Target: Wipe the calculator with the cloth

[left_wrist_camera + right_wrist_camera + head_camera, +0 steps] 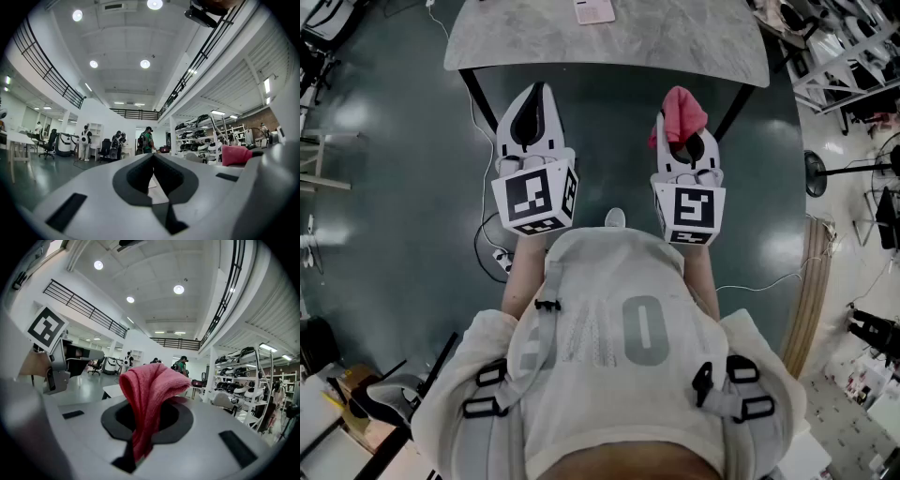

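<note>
The calculator (593,9), a pale pinkish slab, lies at the far edge of the grey marbled table (675,47) and is cut off by the top of the head view. Both grippers hang in the air short of the table's near edge. My left gripper (538,89) (153,157) is shut, jaws together with nothing between them. My right gripper (680,131) (150,380) is shut on a pink cloth (682,112) (149,390), which bunches up above the jaws and hides their tips. That cloth (236,154) also shows at the right of the left gripper view.
Black table legs (480,98) slant down to a dark green floor. A power strip with cables (502,258) lies on the floor at the left. A stand on a round base (816,173) and stacked racks (844,47) are on the right. People stand far off in the hall (147,140).
</note>
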